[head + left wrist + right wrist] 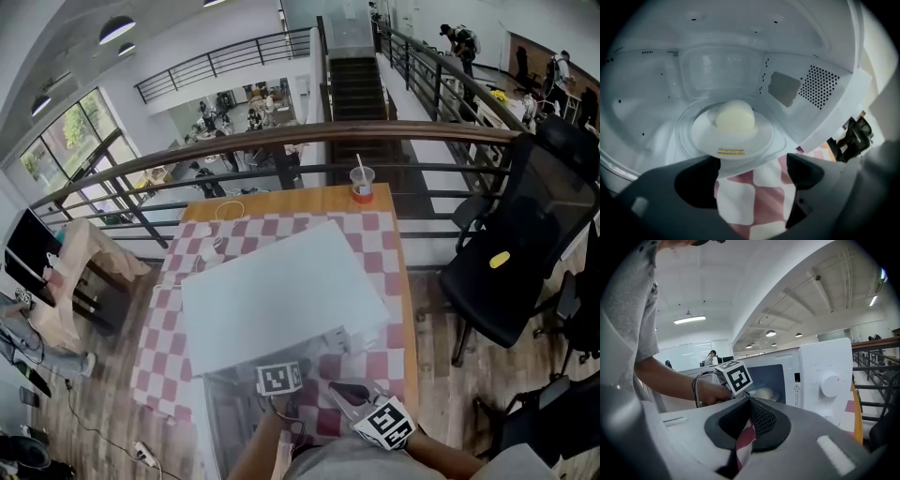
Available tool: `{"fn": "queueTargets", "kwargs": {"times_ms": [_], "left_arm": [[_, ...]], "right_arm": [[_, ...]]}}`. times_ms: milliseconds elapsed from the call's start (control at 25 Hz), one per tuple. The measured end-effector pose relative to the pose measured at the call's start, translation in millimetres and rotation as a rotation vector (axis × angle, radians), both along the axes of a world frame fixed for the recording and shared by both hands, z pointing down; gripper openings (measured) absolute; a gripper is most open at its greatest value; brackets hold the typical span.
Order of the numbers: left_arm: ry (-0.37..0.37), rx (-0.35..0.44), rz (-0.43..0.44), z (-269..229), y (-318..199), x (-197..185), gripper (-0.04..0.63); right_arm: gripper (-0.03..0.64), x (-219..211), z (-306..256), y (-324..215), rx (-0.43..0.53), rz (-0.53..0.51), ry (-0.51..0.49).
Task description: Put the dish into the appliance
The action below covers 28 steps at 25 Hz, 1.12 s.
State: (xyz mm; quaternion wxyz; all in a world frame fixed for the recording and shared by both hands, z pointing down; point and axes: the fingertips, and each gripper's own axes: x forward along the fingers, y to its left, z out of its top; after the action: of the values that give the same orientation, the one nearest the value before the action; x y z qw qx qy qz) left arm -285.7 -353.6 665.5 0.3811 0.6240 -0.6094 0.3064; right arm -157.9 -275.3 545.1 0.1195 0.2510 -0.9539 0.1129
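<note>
Because the head view looks down on the flat top of the microwave (281,291), it hides the cavity and everything in it. Only the left gripper view shows the inside. There the dish (736,138) sits on the glass turntable (683,136) in the middle of the cavity floor, with a pale bun (735,116) on top of it. The left gripper (752,164) hangs just outside the opening. Its fingers are spread wide with nothing in them, and only the checked cloth (754,197) shows through the gap.

The right gripper view gives the front of the appliance: the white dial (830,384) on its panel and the bun faintly inside. The hand (712,392) that bears the left gripper, and the marker cube above it, cover the left side of the opening. The right gripper (749,401) has its tips drawn together and holds nothing.

The microwave stands toward the table's near left corner. At the far edge is a plastic cup (362,183) with a straw, and a metal railing (309,141) runs behind it. A black office chair (525,244) stands off the right edge of the table.
</note>
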Motion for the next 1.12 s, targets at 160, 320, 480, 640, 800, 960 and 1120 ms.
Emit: {"fn": "queueTargets", "kwargs": {"times_ms": [160,320,480,640,800,960,1120], "left_arm": [[-0.052,-0.017,-0.004,1.4,6.8,1.8,0.505],[-0.041,0.03,-0.033,-1.3,15.6,1.3,0.517],[-0.01,0.084,-0.053,-2.2,17.0,-2.3,0.517],[-0.011,0.099,-0.056,-4.8,15.7,-6.5,0.517],[-0.018,0.113,-0.078,-8.2,26.6,-11.4,0.515],[0.026,0.176,-0.114,-23.5,45.3,-7.8,0.497],[0.111,0.334,-0.148,-57.4,66.5,8.1,0.385]], "right_arm": [[-0.002,2.7,1.2,7.0,0.006,-0.011,0.003],[-0.002,6.7,3.4,14.5,0.003,-0.012,0.005],[-0.002,8.0,5.9,16.5,0.009,-0.004,0.002],[-0.002,8.1,3.0,14.6,0.013,0.004,0.002],[-0.002,7.3,4.5,19.5,0.005,0.004,0.013],[-0.002,6.0,1.7,29.2,0.025,-0.001,0.025],[-0.002,10.8,-1.4,37.6,0.039,0.013,0.027]]}}
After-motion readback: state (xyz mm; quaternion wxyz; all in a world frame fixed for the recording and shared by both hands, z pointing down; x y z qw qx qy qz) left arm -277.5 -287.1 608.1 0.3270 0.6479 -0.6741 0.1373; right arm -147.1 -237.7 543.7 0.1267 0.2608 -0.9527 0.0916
